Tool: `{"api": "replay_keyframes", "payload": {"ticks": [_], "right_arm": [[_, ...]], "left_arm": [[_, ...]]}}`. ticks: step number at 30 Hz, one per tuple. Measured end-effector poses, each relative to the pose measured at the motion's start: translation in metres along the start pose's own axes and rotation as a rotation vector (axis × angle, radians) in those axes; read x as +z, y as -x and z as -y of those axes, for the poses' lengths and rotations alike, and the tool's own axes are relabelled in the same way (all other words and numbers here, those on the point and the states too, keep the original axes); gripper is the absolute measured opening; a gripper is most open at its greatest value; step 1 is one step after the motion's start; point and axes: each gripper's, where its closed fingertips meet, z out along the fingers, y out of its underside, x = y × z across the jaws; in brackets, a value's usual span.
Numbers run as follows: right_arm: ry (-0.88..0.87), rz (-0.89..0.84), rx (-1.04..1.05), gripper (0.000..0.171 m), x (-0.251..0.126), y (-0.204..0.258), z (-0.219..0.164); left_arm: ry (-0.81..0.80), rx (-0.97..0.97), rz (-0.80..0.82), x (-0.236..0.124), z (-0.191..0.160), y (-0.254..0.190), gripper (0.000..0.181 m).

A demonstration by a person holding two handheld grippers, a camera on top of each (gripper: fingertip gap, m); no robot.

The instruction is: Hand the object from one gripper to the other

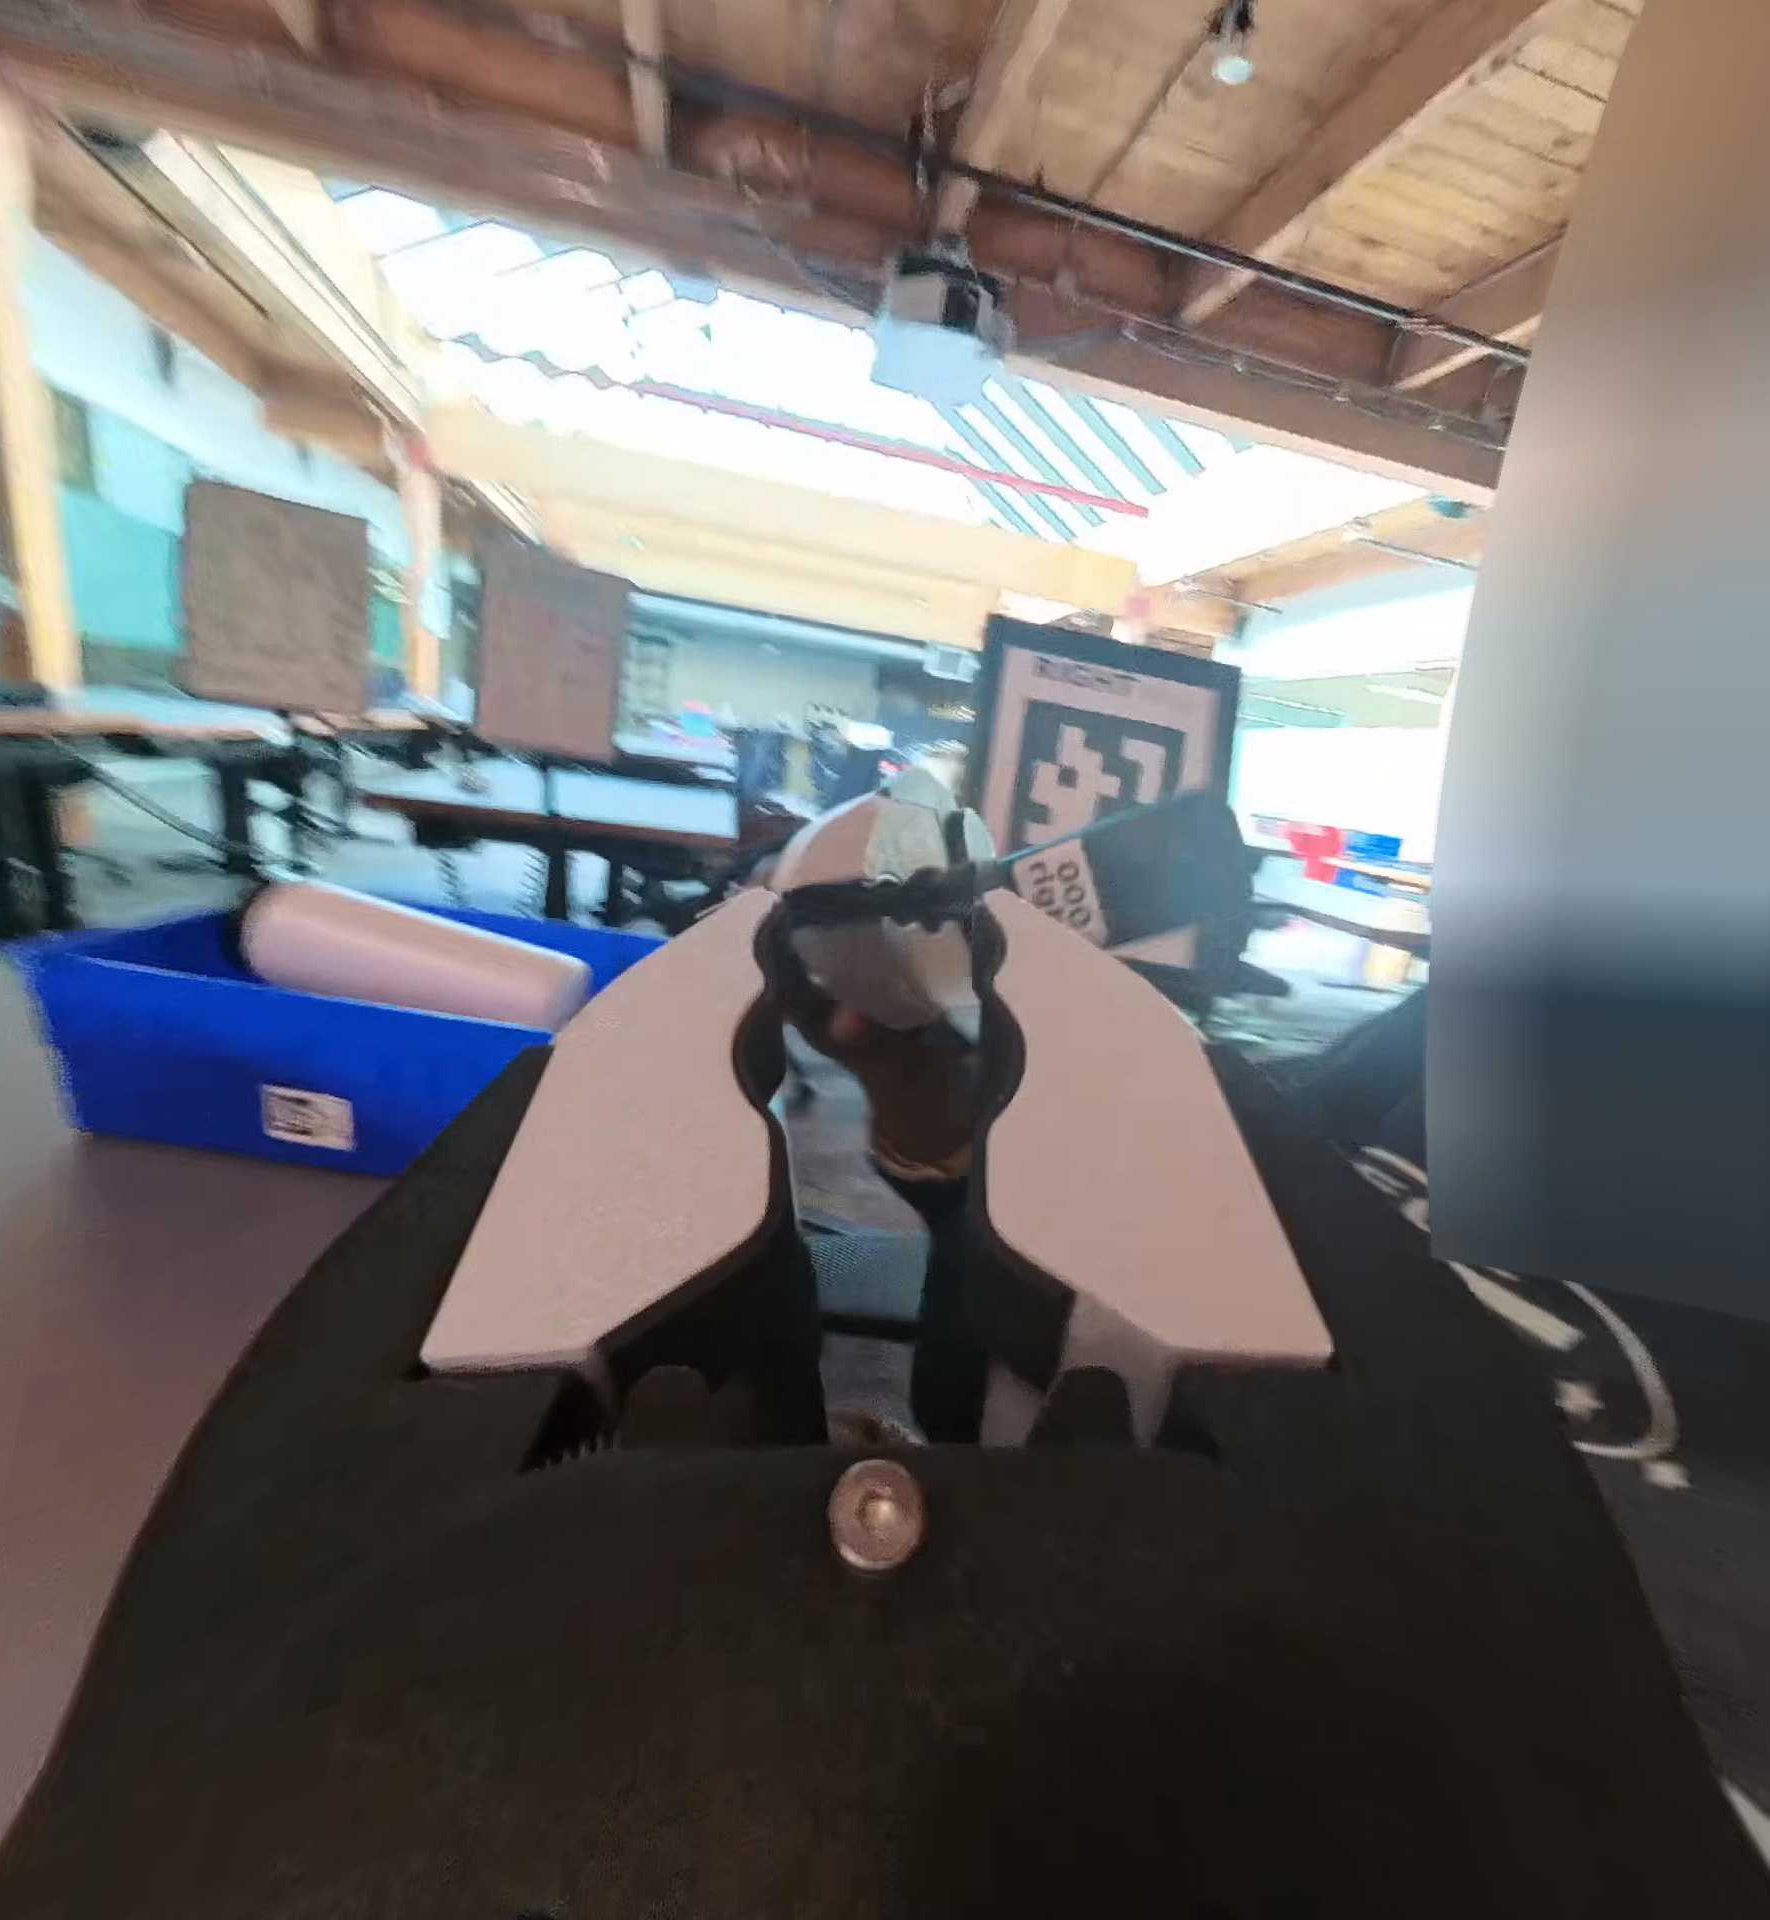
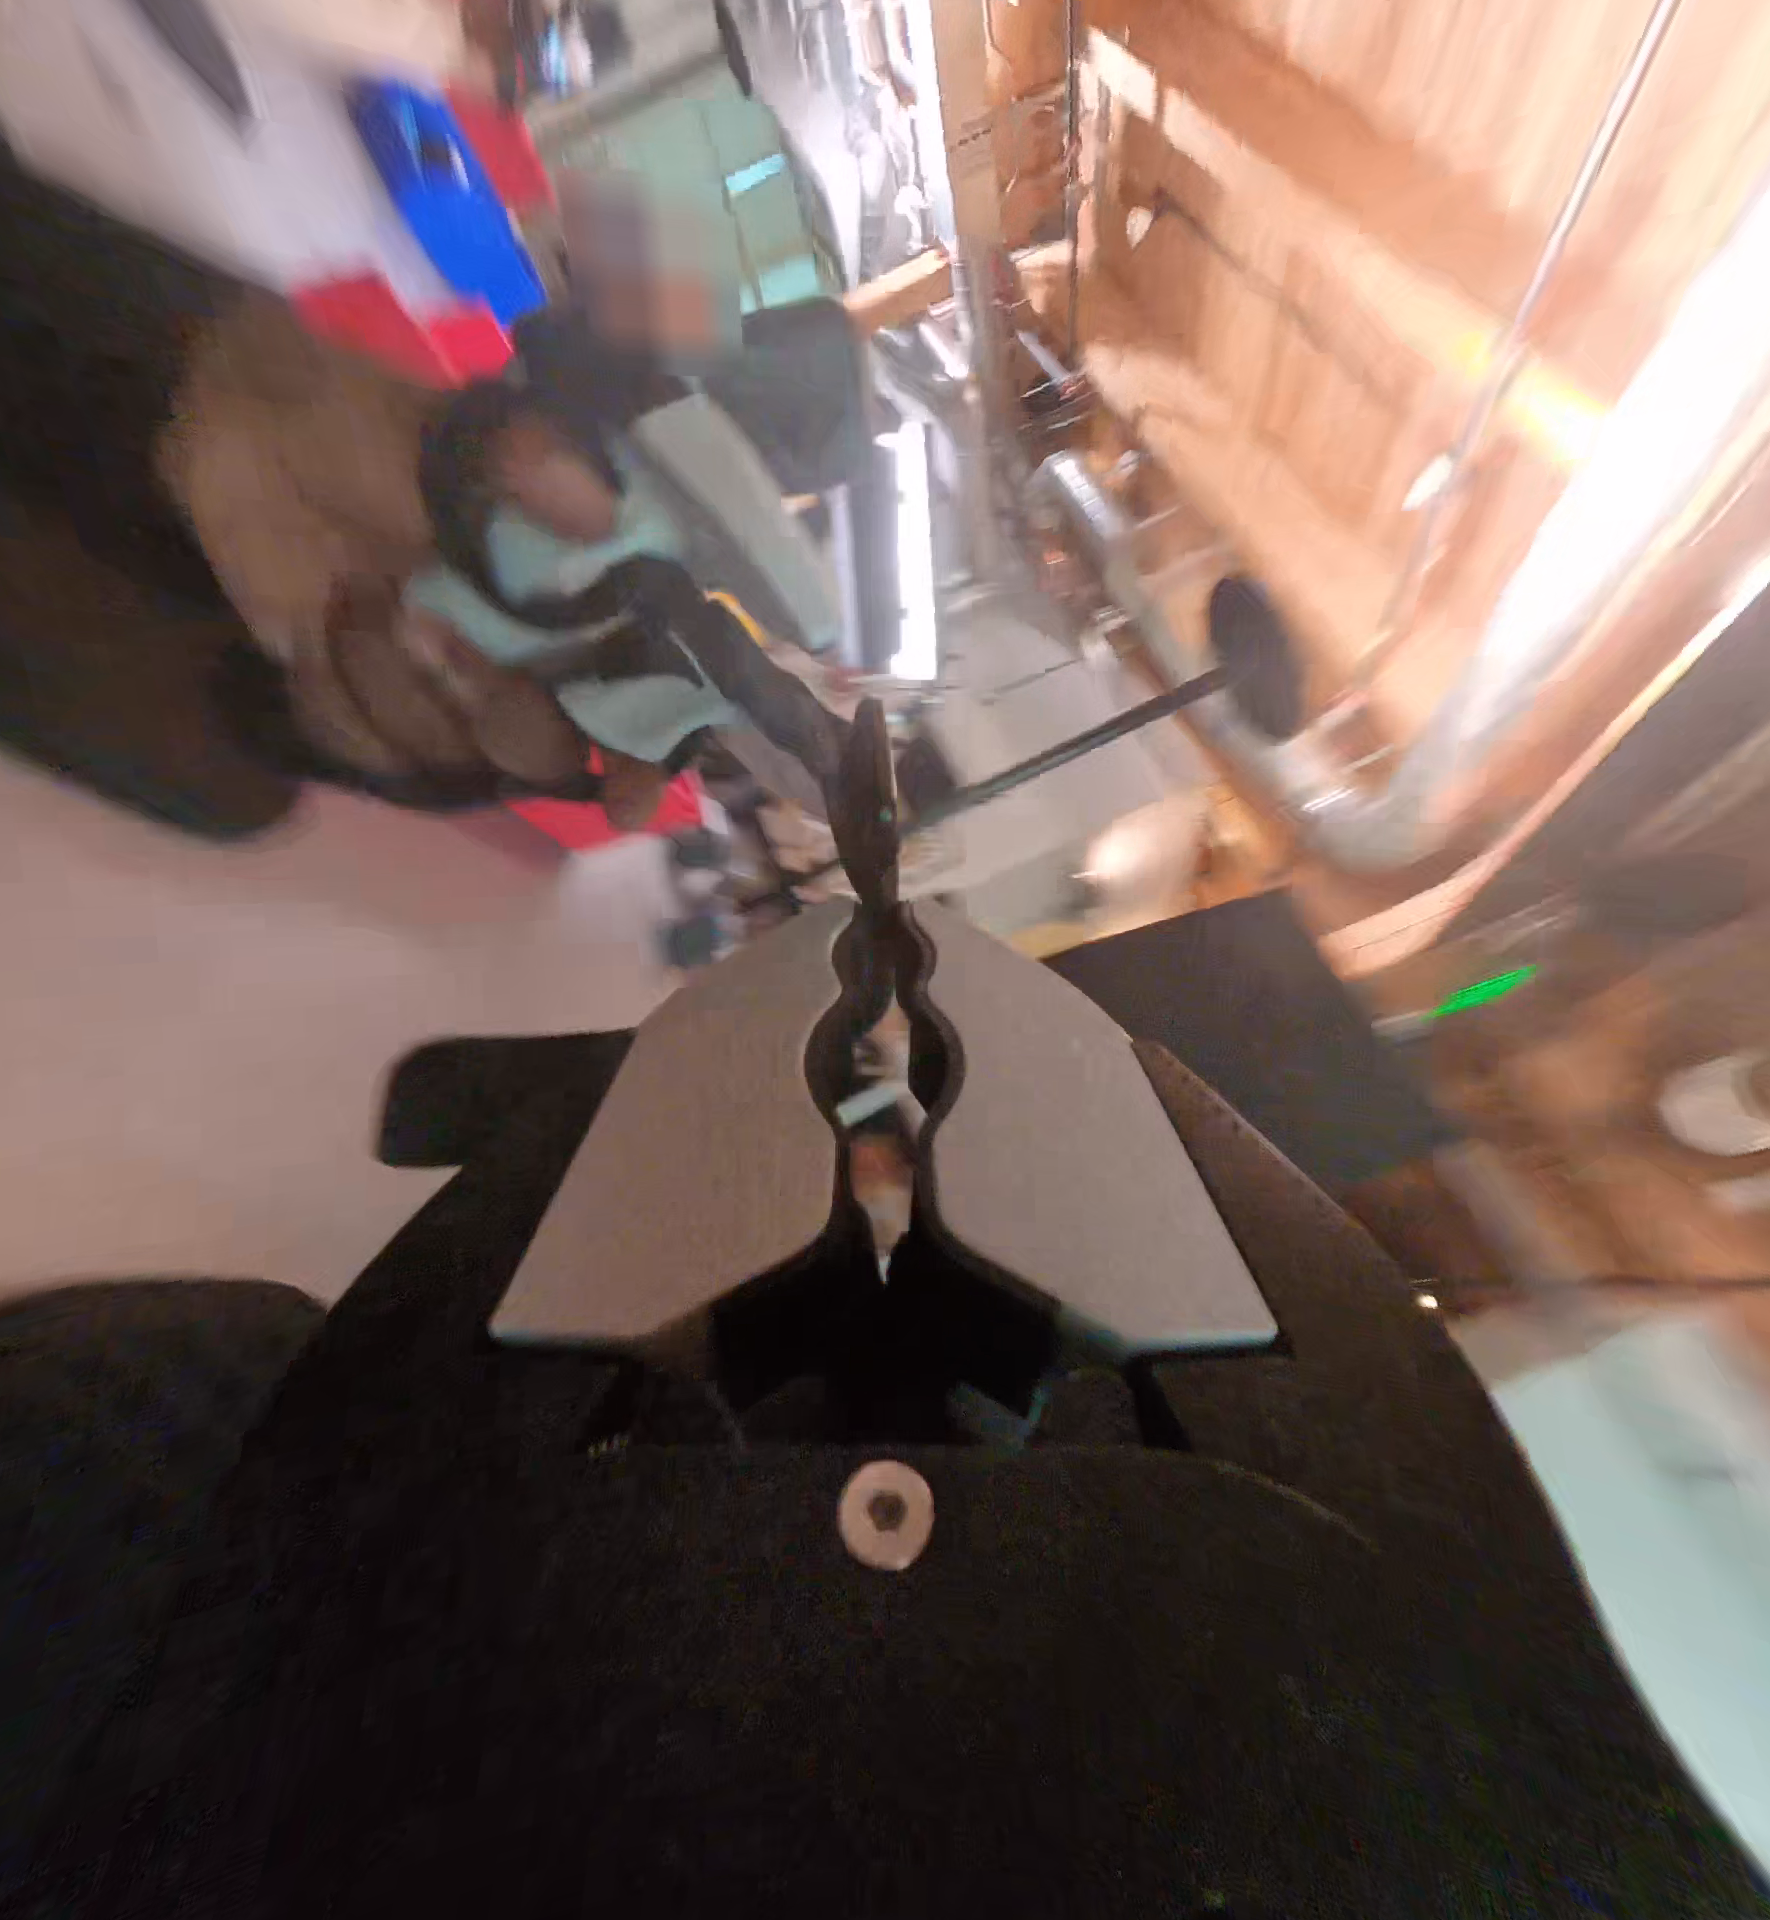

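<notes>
While the right hand-held gripper (image 2: 876, 909) pinches it at the very tip, the black object (image 2: 873, 790) stands up thin and flat between the two fingers. The fingers are pressed close together, with only a small wavy slit left between their black pads. A thin dark rod (image 2: 1068, 743) sticks out from the black object toward the right side of the right wrist view. Everything behind it is smeared and blurry.

From the left wrist view, the black object (image 1: 881, 899) lies across the tips of the left hand-held gripper (image 1: 876, 909). The left fingers are a little apart, with one tip at each end of the black piece. It is too blurry to tell whether they are squeezing it or only sitting around it. The right hand-held gripper (image 1: 902, 842) shows just past these tips, pointing back at the camera, so the two meet nose to nose up in the air. A black and white marker card (image 1: 1099, 748) stands up behind it.

Lower down on the left, a blue bin (image 1: 185, 1049) sits on the grey table (image 1: 81, 1299). A white tube (image 1: 413, 951) lies tilted in the bin, resting on its rim.
</notes>
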Motion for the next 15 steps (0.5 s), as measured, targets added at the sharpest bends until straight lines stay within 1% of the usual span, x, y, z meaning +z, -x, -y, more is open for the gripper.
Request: {"api": "replay_keyframes", "payload": {"ticks": [1, 2, 4, 6, 7, 8, 10, 13, 15], "right_arm": [[-0.015, 0.055, 0.185, 0.005, 0.000, -0.002, -0.001], [-0.040, 0.111, 0.366, 0.005, -0.001, -0.003, 0.000], [-0.110, 0.213, 0.694, 0.005, -0.004, -0.006, 0.003], [-0.154, 0.315, 0.970, 0.005, -0.006, -0.006, 0.005], [-0.161, 0.365, 1.069, 0.005, -0.006, -0.004, 0.005], [-0.166, 0.399, 1.132, 0.005, -0.007, -0.002, 0.004], [-0.162, 0.420, 1.186, 0.005, -0.005, 0.000, 0.001], [-0.134, 0.456, 1.203, 0.005, -0.004, 0.007, 0.002], [-0.109, 0.473, 1.191, 0.005, -0.003, 0.011, 0.003]], "left_arm": [[-0.024, 0.056, 0.044, -0.003, 0.005, 0.004, 0.033], [-0.034, 0.104, 0.077, -0.006, 0.008, 0.006, 0.033], [0.004, 0.149, 0.110, -0.007, 0.005, 0.009, 0.032], [0.073, 0.149, 0.125, -0.004, -0.004, 0.010, 0.031], [0.094, 0.151, 0.129, -0.003, -0.008, 0.011, 0.031], [0.105, 0.156, 0.128, 0.000, -0.011, 0.010, 0.029], [0.137, 0.157, 0.129, 0.004, -0.017, 0.010, 0.024], [0.193, 0.179, 0.155, 0.007, -0.027, 0.014, 0.020], [0.214, 0.190, 0.161, 0.009, -0.032, 0.014, 0.013]]}}
